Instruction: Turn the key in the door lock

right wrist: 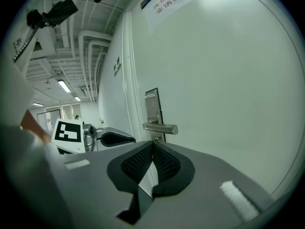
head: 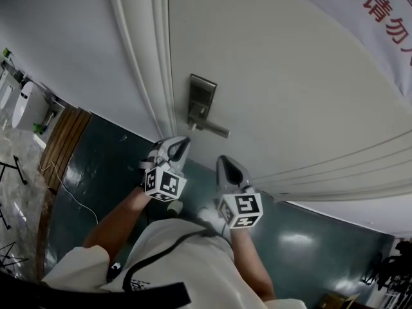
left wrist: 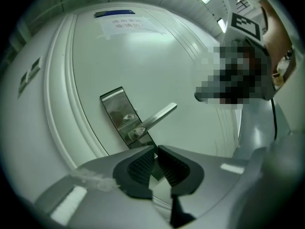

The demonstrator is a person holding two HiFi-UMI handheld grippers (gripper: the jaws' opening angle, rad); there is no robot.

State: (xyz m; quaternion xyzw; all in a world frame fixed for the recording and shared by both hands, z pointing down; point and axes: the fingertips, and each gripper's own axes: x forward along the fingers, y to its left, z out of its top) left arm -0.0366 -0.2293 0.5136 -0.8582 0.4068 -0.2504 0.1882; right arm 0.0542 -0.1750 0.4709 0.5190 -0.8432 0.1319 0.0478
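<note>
Hovering clenched and empty, left claw (left wrist: 155,151) and right claw (right wrist: 152,144) sit side by side, apart. Lock plate (head: 201,102) with lever handle (head: 212,129) is just ahead, above both tips; key too small to tell

Head view steeply down; gripper views close, forward; all share door lock (head: 201,99)

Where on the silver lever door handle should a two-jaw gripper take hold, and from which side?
Probably the free end of the silver lever door handle, far from its pivot on the steel lock plate. The bar stands clear of the white door and runs roughly level, so come straight at the door with jaws above and below it.
</note>
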